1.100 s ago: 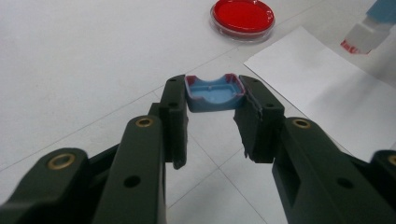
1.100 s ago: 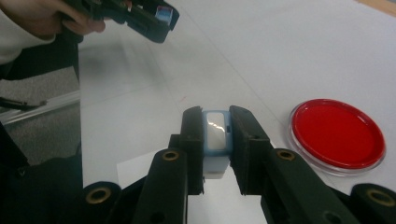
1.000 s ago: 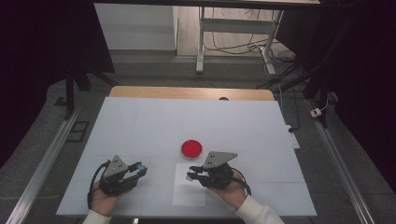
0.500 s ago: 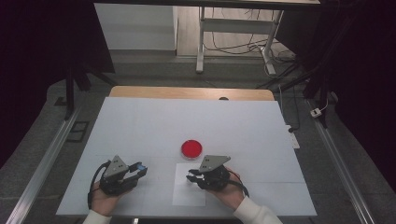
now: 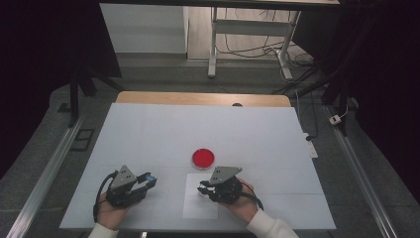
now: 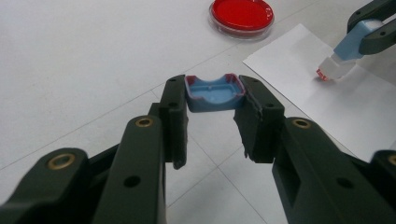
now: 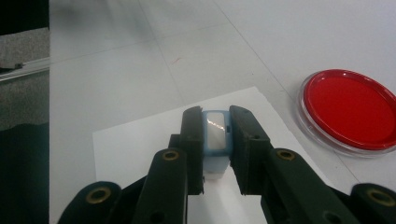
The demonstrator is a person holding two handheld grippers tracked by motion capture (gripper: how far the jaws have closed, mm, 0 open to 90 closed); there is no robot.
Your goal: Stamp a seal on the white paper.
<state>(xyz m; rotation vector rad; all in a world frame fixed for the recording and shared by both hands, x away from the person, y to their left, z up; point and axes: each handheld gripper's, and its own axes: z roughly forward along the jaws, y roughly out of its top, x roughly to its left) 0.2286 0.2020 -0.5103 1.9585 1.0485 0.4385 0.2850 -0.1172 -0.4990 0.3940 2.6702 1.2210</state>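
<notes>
On the paper (image 5: 200,203): stamp (image 6: 343,51), clenched in my right gripper (image 5: 204,188), face touching the sheet. Left gripper (image 6: 212,100) grips its blue cap (image 6: 214,93). Red dish (image 5: 203,157) nearby. Risk: a sideways drag likely smears ink.

A white counter (image 5: 148,134) with a wooden far edge spreads beneath and beyond the tools; past it, well away from them, cables (image 5: 247,49) lie on the grey floor around a white metal frame (image 5: 214,44); a power strip (image 5: 311,148) sits right.
</notes>
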